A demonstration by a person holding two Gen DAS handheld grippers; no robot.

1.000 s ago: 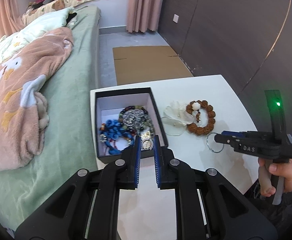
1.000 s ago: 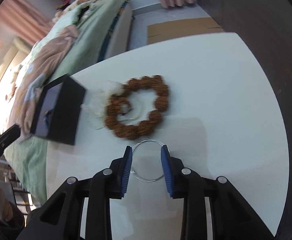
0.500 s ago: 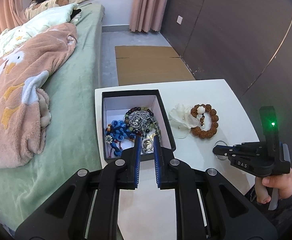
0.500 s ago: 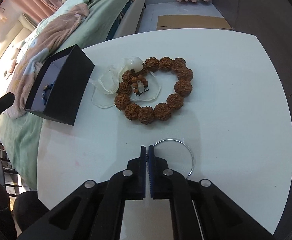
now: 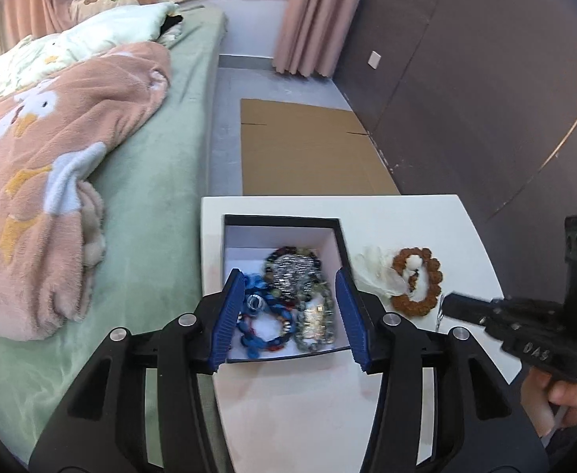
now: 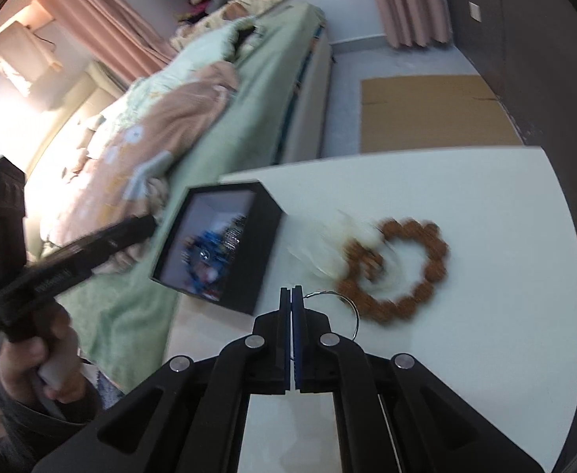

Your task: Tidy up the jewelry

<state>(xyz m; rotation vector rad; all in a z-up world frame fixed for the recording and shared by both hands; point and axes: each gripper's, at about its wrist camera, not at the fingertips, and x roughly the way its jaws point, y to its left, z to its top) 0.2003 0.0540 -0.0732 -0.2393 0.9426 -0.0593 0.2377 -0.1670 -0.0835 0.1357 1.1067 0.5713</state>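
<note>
- Presently, the step in hand appears to be carrying the thin wire ring (image 6: 341,307) toward the black box (image 5: 284,287), which already contains several beaded pieces.
- Right tongs (image 6: 291,295): the two blue-faced tips are pressed together with no gap, pinching the wire ring at its left arc; the rest of the loop projects to the right of the tips. Whether the ring is clear of the white bench (image 6: 485,295) cannot be told, as the view is blurred by motion.
- Left tongs (image 5: 290,315): spread wide and holding nothing, with one tip at either side of the box's near end; contact with the walls cannot be confirmed.
- Ahead and to the right of the right tongs, the brown bead bracelet (image 6: 398,272) lies on the bench beside a whitish translucent piece (image 6: 327,244); both sit outside the box.
- The box stands ahead and to the left of the right tongs, open side up, near the bench edge beside the bed (image 5: 91,165).
- The next move probably calls for bringing the ring over the box opening and parting the right tips only once above it; the left tongs are well placed to steady the box.
- Judged progress: bracelet and whitish piece not yet stowed.
</note>
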